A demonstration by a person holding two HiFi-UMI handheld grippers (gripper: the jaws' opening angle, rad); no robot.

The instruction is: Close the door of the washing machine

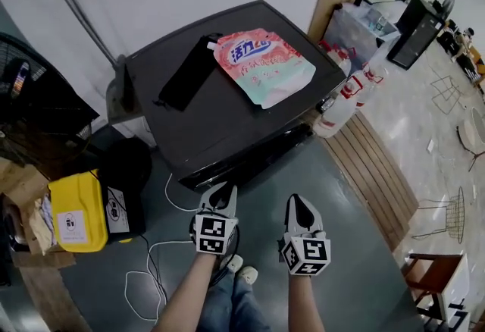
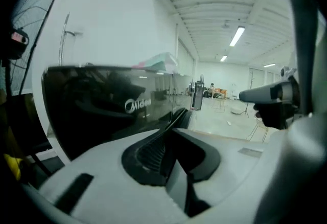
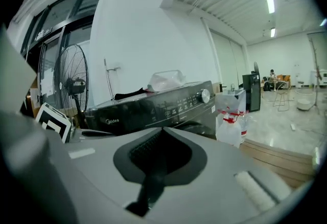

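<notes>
1. The door sits on the washing machine's front face. From the head view that face is only a narrow dark band turned toward the person. The angle is too steep to tell whether the door stands ajar or is already home.
2. The washing machine is a black Midea front-loader. Its front edge runs from lower left to upper right in the head view. In the right gripper view its control knob sits above the dark curve of the door opening.
3. A pink detergent pouch and a flat black object lie on its top, well away from the front face.
4. The left gripper is held just in front of that face, near its middle. Its jaws are drawn almost together with nothing between them, and its own view looks up along them at the machine's front.
5. The right gripper hangs beside it, farther from the front. Its jaws are also together and empty.
6. The door lies ahead of both tools, up-frame from them. The left gripper looks nearer, so a forward push with its closed tips seems the likelier move.
7. White water jugs stand at the machine's right corner and a yellow case at the left, both outside that path.
</notes>
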